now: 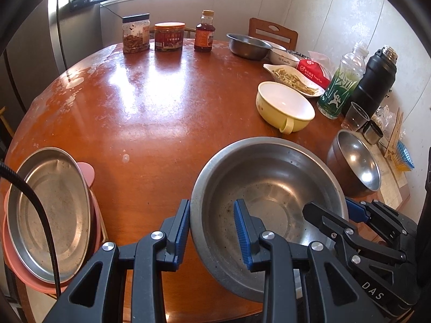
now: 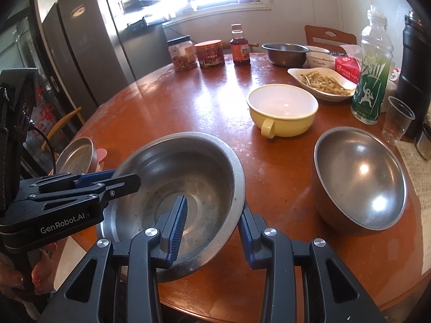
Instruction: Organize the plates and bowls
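Both hand-held grippers, left (image 1: 211, 224) and right (image 2: 212, 222), pinch opposite rims of the wide steel basin (image 1: 269, 188) at the round worktop's (image 1: 150, 113) near edge, jaws narrowed onto its wall. Only the right view shows a hand (image 2: 40, 269) and two refrigerators (image 2: 89, 43); the left view alone shows pink plates (image 1: 86, 171) under the steel plate (image 1: 51, 210). Counted: three steel bowls, two jars, two bottles, one yellow handled bowl (image 1: 285, 105).
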`<action>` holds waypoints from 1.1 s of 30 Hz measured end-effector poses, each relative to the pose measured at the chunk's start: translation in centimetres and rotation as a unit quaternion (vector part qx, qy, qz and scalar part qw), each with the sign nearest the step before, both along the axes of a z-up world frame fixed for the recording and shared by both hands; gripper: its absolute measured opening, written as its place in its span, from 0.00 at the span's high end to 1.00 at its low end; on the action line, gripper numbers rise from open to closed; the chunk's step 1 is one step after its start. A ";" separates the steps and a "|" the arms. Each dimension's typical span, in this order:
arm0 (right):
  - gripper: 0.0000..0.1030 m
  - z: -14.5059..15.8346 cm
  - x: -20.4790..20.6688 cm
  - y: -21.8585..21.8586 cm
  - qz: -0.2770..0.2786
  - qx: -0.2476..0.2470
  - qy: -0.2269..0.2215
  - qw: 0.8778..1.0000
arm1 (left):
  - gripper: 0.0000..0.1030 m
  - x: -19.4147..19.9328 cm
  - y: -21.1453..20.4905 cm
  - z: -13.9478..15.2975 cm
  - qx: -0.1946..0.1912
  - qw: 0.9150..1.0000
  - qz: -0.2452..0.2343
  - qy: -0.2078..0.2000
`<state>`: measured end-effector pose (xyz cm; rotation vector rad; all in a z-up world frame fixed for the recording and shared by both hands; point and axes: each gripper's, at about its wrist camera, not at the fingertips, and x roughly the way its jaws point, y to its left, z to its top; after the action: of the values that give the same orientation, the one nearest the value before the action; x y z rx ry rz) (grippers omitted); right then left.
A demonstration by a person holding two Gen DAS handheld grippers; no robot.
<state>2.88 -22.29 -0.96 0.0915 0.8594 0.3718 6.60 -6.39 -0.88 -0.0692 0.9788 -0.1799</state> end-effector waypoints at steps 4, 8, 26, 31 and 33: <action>0.62 -0.3 0.1 -0.3 -0.004 0.000 0.005 1.000 | 0.68 0.1 -0.3 -0.4 0.000 1.000 -0.003 0.005; 0.62 -0.5 0.2 -0.5 -0.009 -0.001 0.007 1.000 | 0.68 0.2 -0.6 -0.6 0.001 1.000 -0.005 0.008; 0.62 -1.6 1.0 -0.7 -0.014 0.000 0.022 1.000 | 0.68 0.8 -0.8 -1.4 0.003 1.000 -0.006 0.019; 0.61 -1.7 1.3 -0.6 -0.016 0.003 0.024 1.000 | 0.68 0.9 -0.7 -1.5 0.002 1.000 -0.005 0.019; 0.61 -1.7 1.4 -0.7 -0.017 0.003 0.023 1.000 | 0.68 1.0 -0.7 -1.5 0.002 1.000 -0.006 0.019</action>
<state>4.33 -22.95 -2.68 0.1200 0.9022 0.3422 7.59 -7.13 -2.40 -0.0639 1.0169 -0.1878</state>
